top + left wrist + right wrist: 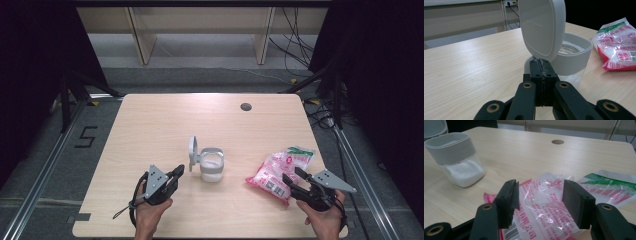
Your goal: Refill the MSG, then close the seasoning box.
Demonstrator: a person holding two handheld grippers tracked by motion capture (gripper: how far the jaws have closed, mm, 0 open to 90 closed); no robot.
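A clear container (212,167) with a grey band and white powder in its bottom stands near the table's middle, its grey hinged lid (193,150) standing upright and open. My left gripper (180,171) rests just left of it, shut with nothing between its jaws. In the left gripper view my left gripper (541,70) points at the lid (541,27) and the container (574,57). A pink and white plastic bag (277,172) lies at the right. My right gripper (292,176) is open at the bag's near end. The right gripper view shows the bag (541,205) between the open pads (510,192).
The wooden table (160,120) has a round cable hole (245,106) at its far right. A green-striped part of the bag (614,182) lies toward the right edge. Dark curtains, floor rails and cables surround the table.
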